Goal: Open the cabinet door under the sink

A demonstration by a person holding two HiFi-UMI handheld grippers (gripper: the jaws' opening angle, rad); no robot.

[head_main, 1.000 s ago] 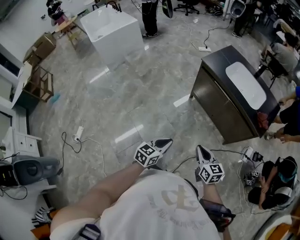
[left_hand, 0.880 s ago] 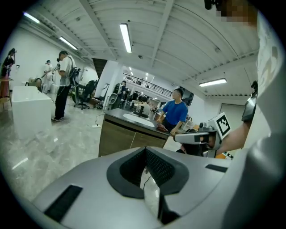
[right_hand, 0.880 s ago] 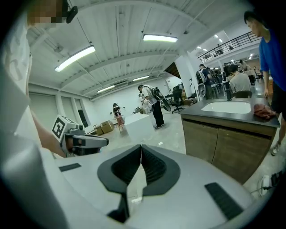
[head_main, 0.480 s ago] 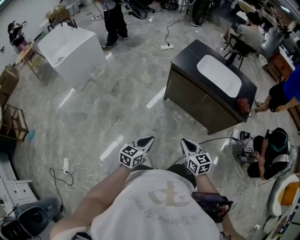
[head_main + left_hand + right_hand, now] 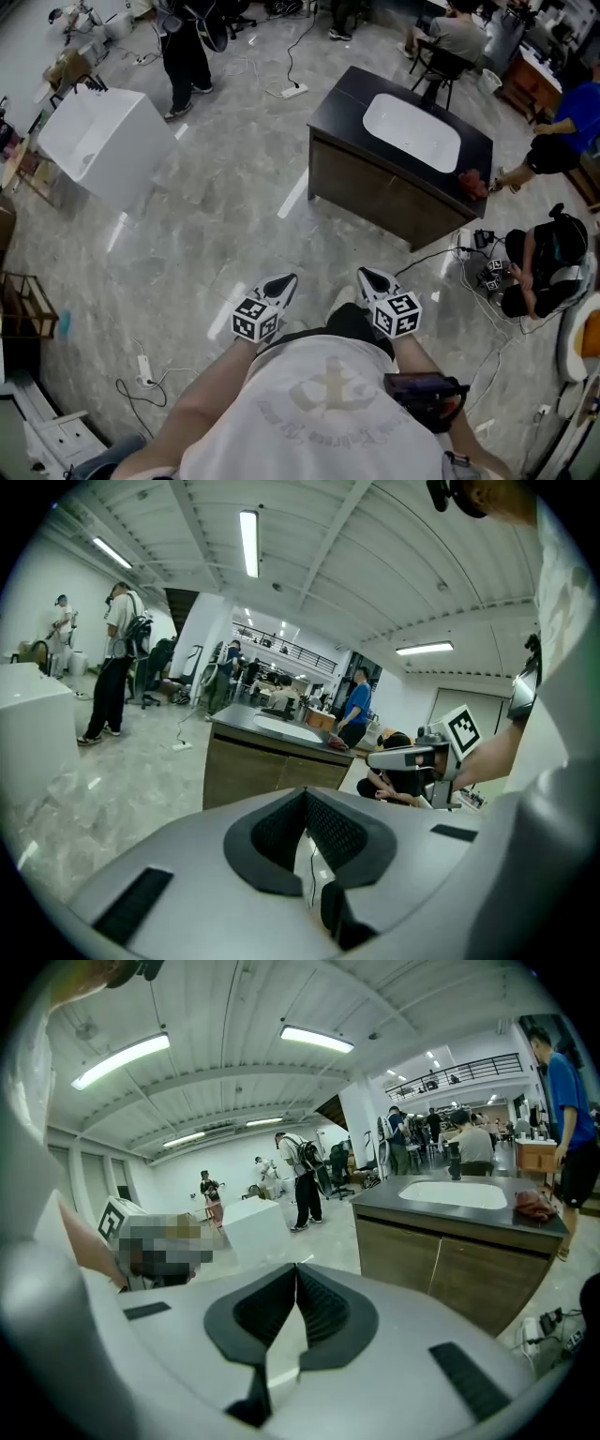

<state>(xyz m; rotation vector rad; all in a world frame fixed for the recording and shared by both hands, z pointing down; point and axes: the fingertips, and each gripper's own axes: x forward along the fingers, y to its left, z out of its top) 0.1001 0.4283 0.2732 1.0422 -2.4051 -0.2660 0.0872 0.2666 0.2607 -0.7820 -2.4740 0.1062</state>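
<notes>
Both tongs are clenched, with nothing between their jaws. Left tongs (image 5: 284,282) and right tongs (image 5: 367,276) are held side by side above the grey floor (image 5: 225,216), pointing toward the dark cabinet (image 5: 375,192) and well apart from it. The cabinet stands alone on the floor, its two doors (image 5: 398,1252) shut under the white sink (image 5: 411,131). A red cloth (image 5: 471,180) lies on its top beside the sink

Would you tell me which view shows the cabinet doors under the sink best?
The right gripper view: the cabinet doors look largest, both panels and their seam clear. The left gripper view shows them smaller and angled; the head view, foreshortened from above.
</notes>
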